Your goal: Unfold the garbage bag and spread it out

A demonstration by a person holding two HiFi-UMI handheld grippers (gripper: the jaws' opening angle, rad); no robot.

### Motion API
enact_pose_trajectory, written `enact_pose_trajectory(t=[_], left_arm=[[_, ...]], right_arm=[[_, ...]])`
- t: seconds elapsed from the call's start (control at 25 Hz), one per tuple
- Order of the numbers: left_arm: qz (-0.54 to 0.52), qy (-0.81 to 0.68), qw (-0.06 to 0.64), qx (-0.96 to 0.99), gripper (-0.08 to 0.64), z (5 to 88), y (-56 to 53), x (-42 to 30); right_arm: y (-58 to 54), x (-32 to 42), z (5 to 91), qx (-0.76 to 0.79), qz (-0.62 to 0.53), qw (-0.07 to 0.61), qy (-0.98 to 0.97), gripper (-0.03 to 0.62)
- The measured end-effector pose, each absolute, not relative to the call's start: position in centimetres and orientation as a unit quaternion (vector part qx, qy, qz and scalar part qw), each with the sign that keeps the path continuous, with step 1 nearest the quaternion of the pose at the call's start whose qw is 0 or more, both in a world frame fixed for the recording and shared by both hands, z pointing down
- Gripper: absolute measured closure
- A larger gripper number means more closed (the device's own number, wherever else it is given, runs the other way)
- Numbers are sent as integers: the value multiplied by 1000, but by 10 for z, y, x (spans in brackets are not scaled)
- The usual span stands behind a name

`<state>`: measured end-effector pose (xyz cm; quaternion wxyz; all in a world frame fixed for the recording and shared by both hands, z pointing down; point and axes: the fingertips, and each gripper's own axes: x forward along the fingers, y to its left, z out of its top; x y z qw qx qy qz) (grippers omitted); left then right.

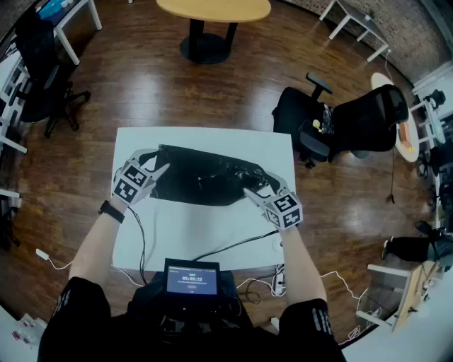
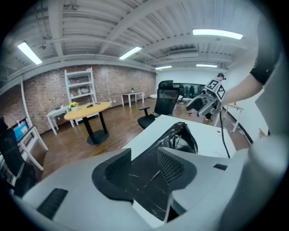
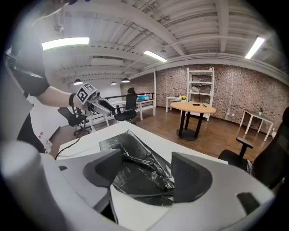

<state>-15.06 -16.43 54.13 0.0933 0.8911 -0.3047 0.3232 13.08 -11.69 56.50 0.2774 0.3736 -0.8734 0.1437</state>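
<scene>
Two grippers show in the head view, one at each end of the black bag [image 1: 202, 177]. The bag lies across the far half of the white counter [image 1: 205, 233], long side left to right, crinkled, not flat. Left gripper [image 1: 154, 167] is at the bag's left end, right gripper [image 1: 260, 187] at its right end. From up here I can't tell if either touches the film. A cable [image 1: 233, 245] crosses the near part of the counter. A small screen [image 1: 191, 277] sits below the near edge, against the person's body. Wood floor all round, a round table [image 1: 212, 8] beyond the counter, a black office chair [image 1: 354, 124] off to the right.

Left gripper view: I read the jaws as apart, pads not pressing on anything. The bag [image 2: 180, 135] shows in the gap between them and runs away along the counter [image 2: 205, 135] toward the right gripper [image 2: 205, 101], which is up over the far end. Round table [image 2: 88, 110] and a shelf [image 2: 80, 88] stand by the brick wall on the left.

Right gripper view: jaws wide apart, nothing clamped. The crumpled end of the bag [image 3: 131, 151] sits in the gap, and the rest stretches along the counter [image 3: 171, 146] toward the left gripper [image 3: 97, 104]. Round table [image 3: 198, 108] and shelf [image 3: 201, 85] are on the right.
</scene>
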Motion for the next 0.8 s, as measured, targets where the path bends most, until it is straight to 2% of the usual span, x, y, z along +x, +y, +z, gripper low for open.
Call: enact_pose_trajectory(t=[0.04, 0.28, 0.44, 0.8], left_arm=[[320, -297, 83, 896, 371, 535, -156, -148], [305, -274, 35, 911, 371, 507, -112, -143], [280, -281, 54, 916, 371, 499, -83, -138], [271, -311, 74, 908, 371, 495, 3, -130]], right_arm=[[-110, 128, 558, 380, 140, 276, -872, 242], [-68, 116, 507, 416, 134, 216, -873, 249], [-42, 118, 488, 420, 128, 202, -875, 249], [5, 128, 444, 428, 165, 93, -883, 250]])
